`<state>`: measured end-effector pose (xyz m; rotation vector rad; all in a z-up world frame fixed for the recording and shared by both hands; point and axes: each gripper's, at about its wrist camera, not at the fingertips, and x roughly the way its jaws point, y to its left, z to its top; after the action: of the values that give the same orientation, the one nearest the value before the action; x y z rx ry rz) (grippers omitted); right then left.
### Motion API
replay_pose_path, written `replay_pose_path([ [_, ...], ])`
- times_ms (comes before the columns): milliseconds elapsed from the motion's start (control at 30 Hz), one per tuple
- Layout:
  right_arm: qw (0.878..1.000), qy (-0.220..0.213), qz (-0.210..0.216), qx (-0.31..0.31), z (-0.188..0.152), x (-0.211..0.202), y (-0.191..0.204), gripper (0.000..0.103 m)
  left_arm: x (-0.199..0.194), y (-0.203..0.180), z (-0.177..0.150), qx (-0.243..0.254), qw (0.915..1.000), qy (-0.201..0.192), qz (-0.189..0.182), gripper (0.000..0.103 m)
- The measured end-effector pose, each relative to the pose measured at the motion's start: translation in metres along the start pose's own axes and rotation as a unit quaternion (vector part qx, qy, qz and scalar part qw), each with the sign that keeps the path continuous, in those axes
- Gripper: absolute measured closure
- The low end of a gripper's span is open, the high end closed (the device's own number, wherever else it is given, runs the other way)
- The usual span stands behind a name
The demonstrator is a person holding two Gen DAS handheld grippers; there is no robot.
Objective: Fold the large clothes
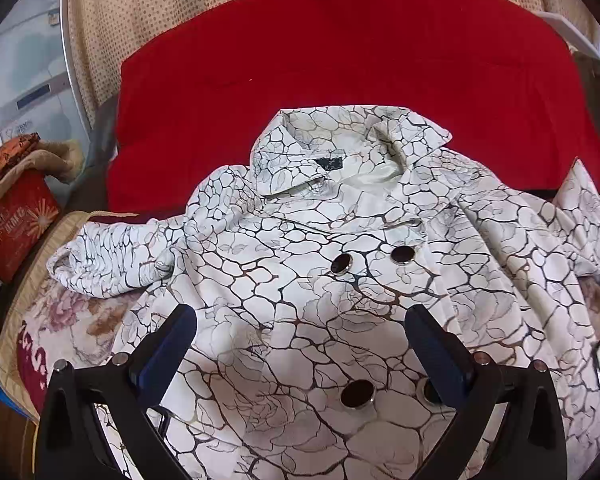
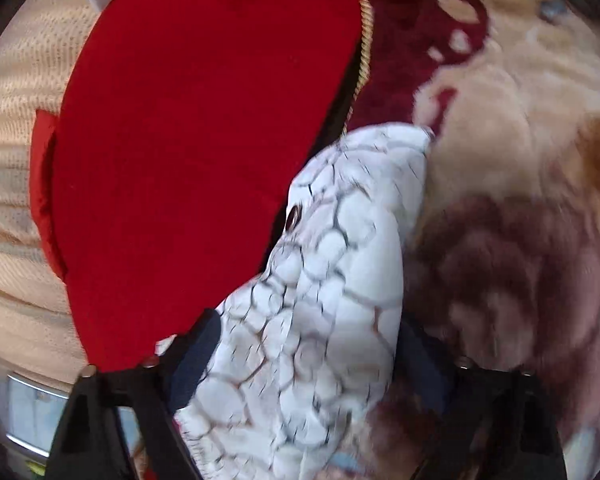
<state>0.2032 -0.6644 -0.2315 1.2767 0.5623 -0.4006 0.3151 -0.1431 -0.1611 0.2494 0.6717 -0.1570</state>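
One white crackle-print coat (image 1: pixel 320 280) with four dark buttons (image 1: pixel 342 265) lies across a floral bedspread (image 1: pixel 72 320) and red blanket (image 1: pixel 340 60). Left gripper (image 1: pixel 300 340) hovers agape; right gripper (image 2: pixel 308 360) straddles a sleeve (image 2: pixel 332 260), jaws apart.

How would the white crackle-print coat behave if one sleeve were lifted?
The coat would probably droop and drag: it lies in soft wrinkles. Its lined body and metal-rimmed buttons suggest moderate weight. The sleeve looks limp, so it may sag between the claw's fingers.

Coat (image 1: pixel 340 280) on blanket (image 1: pixel 340 60)
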Motion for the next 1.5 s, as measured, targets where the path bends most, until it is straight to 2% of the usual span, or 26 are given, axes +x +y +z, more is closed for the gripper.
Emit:
replay_pose_path([
  [167,0.995,-0.003,-0.065,-0.070,0.004,0.016,0.019,0.053,0.004,0.004,0.000,-0.013,0.9998,0.005,0.011,0.000],
  [200,0.994,-0.008,-0.074,-0.080,0.002,0.018,0.021,0.068,0.004,0.006,0.000,-0.017,0.9998,0.005,0.014,0.000],
  [233,0.991,-0.013,-0.086,-0.098,0.002,0.018,0.029,0.075,0.004,0.009,0.000,-0.020,0.9996,0.004,0.017,0.000],
  [300,0.989,-0.019,-0.089,-0.113,-0.006,0.016,0.039,0.084,0.003,0.018,0.001,-0.030,0.9992,0.002,0.027,0.000],
  [367,0.990,-0.030,-0.056,-0.124,-0.012,0.005,0.057,0.087,0.002,0.031,0.002,-0.047,0.9982,0.001,0.036,0.000],
  [467,0.980,-0.067,-0.035,-0.186,-0.033,-0.018,0.101,0.088,0.000,0.052,0.002,-0.075,0.9964,0.003,0.040,0.000],
  [600,0.970,-0.080,0.015,-0.227,-0.074,-0.043,0.148,0.088,-0.002,0.075,0.003,-0.103,0.9938,0.003,0.041,0.000],
  [800,0.944,-0.050,0.096,-0.310,-0.162,-0.052,0.216,0.088,-0.005,0.116,0.003,-0.168,0.9842,0.002,0.057,0.000],
  [867,0.935,-0.027,0.122,-0.331,-0.197,-0.045,0.234,0.088,-0.006,0.128,0.002,-0.181,0.9812,0.000,0.066,0.000],
  [967,0.914,0.023,0.167,-0.369,-0.263,-0.031,0.262,0.088,-0.006,0.142,-0.003,-0.194,0.9783,0.000,0.074,0.000],
  [1000,0.909,0.039,0.179,-0.375,-0.276,-0.028,0.268,0.084,-0.006,0.145,-0.004,-0.197,0.9775,0.002,0.074,0.000],
  [1067,0.898,0.090,0.192,-0.384,-0.307,-0.015,0.273,0.083,-0.006,0.155,-0.006,-0.208,0.9754,0.005,0.072,0.000],
  [1100,0.895,0.119,0.194,-0.385,-0.322,-0.004,0.269,0.074,-0.006,0.159,-0.007,-0.214,0.9742,0.006,0.070,0.000],
  [1133,0.890,0.154,0.200,-0.379,-0.335,0.009,0.270,0.046,-0.006,0.164,-0.008,-0.221,0.9728,0.006,0.068,0.000],
  [1200,0.889,0.205,0.212,-0.351,-0.352,0.031,0.259,0.010,-0.007,0.171,-0.010,-0.233,0.9705,0.007,0.060,0.000],
  [1233,0.893,0.215,0.215,-0.331,-0.352,0.033,0.251,0.009,-0.006,0.174,-0.011,-0.239,0.9694,0.009,0.053,0.000],
  [1333,0.895,0.221,0.230,-0.312,-0.340,0.025,0.238,0.009,-0.001,0.177,-0.013,-0.258,0.9658,0.019,0.021,0.000],
  [1500,0.892,0.216,0.278,-0.284,-0.307,-0.001,0.223,0.010,0.006,0.162,-0.010,-0.273,0.9592,0.026,-0.070,0.000],
])
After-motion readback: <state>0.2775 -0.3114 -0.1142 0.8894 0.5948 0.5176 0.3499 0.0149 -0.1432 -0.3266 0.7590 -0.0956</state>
